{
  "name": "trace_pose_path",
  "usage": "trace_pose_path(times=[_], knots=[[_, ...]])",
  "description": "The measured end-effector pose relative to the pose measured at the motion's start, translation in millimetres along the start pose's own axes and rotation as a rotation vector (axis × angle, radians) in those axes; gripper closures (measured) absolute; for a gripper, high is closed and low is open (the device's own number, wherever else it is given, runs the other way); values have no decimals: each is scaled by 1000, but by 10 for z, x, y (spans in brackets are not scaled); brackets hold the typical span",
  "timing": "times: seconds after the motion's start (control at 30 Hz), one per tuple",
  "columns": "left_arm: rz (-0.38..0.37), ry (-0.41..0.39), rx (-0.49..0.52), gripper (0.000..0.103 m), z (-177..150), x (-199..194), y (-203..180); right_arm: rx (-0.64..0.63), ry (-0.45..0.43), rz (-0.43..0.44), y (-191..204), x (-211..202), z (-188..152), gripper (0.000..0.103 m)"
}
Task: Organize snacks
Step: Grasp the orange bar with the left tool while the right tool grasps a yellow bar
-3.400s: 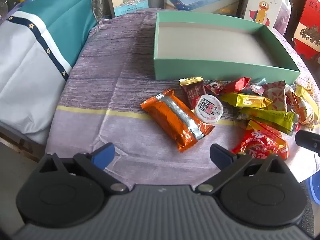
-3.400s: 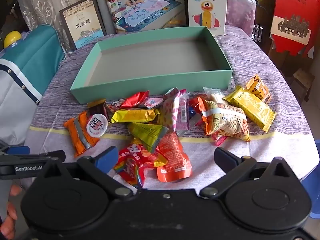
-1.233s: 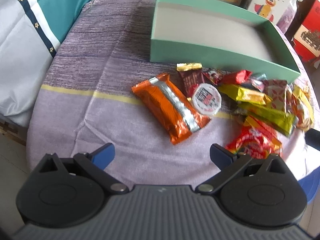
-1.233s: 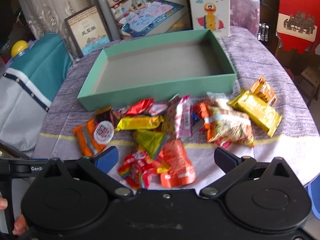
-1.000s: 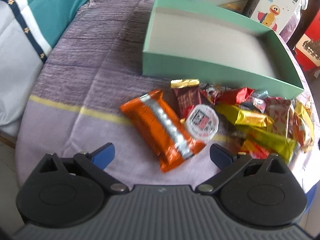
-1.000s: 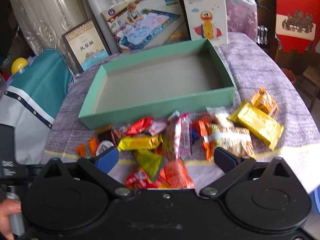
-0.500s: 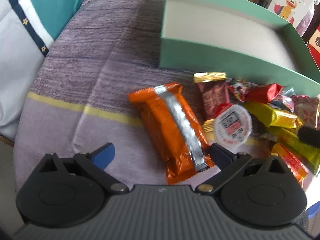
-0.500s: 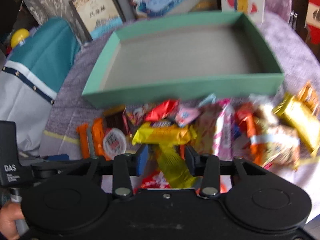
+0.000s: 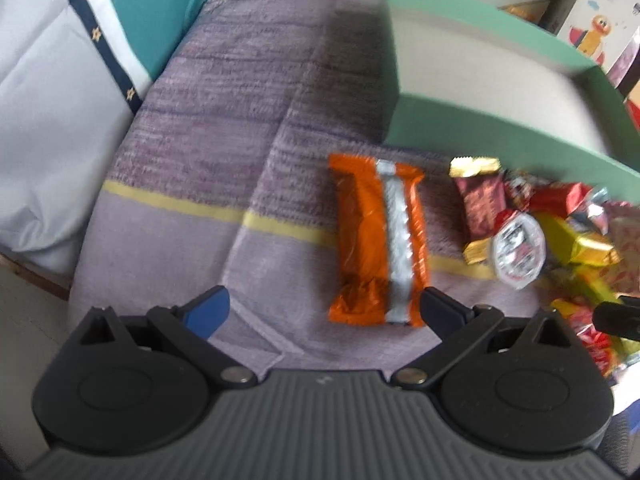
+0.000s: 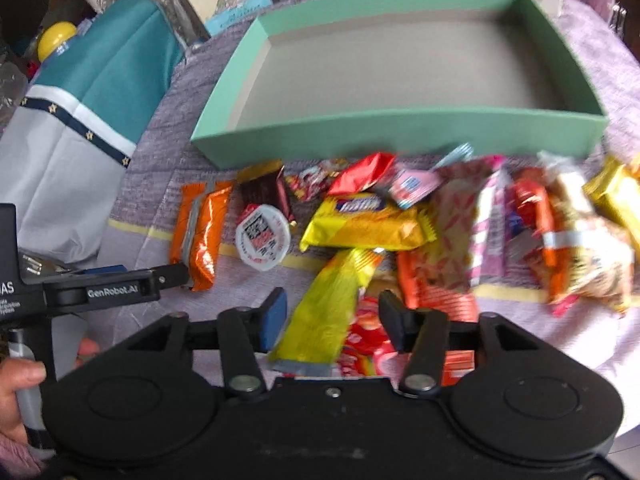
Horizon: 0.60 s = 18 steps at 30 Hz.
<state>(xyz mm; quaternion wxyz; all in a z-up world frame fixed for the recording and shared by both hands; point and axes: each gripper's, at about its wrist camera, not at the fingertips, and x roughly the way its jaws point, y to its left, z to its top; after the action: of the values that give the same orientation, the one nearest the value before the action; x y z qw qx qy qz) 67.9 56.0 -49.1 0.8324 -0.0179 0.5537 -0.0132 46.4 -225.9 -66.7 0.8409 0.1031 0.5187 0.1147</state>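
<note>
Two grippers in play. Left gripper (image 9: 323, 306): jaws wide apart, nothing between the pads; its right fingertip sits just beside the near end of the orange packet (image 9: 378, 238), touching or not can't be told. A hand (image 10: 18, 396) holds its handle at the right-wrist view's left edge.

Right gripper (image 10: 332, 320): jaws part-way and opening, with the lime-green packet (image 10: 324, 312) lying between them; the pads don't press on it. That packet's near end is lifted toward the camera.

One mint-green box (image 10: 400, 128), no lid, nothing inside, at the far side of the purple tablecloth (image 9: 240, 128).

All snacks lie on the cloth in front of the box's near wall, none in the box. Countable: one orange packet at the left end, one dark-red bar (image 10: 264, 190) with gold ends, one round white jelly cup (image 10: 262, 238), one yellow bar (image 10: 362, 224), one red candy (image 10: 360, 174), one red-orange pouch (image 10: 436, 292). The right part of the pile is blurred; exact count there can't be told.
</note>
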Motion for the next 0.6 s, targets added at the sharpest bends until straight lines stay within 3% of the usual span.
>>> trace_pose_path(times=[0.13,0.27,0.33,0.4,0.6], knots=[[-23,-20,15,0,169,-6,-63,36,-36,4,-111,-197,122,50],[-14,-23,42,0,282,132,-177,-23,-33,-20,-62,-106,244,50],[-14,-8,41,11,299,216,-203,-54,-4,-26,7,49,263,58],[-26,10,38,21,290,279,-188,-67,25,-39,54,195,275,59],[-32,28,21,22,228,334,-21,-83,55,-83,106,509,330,59]])
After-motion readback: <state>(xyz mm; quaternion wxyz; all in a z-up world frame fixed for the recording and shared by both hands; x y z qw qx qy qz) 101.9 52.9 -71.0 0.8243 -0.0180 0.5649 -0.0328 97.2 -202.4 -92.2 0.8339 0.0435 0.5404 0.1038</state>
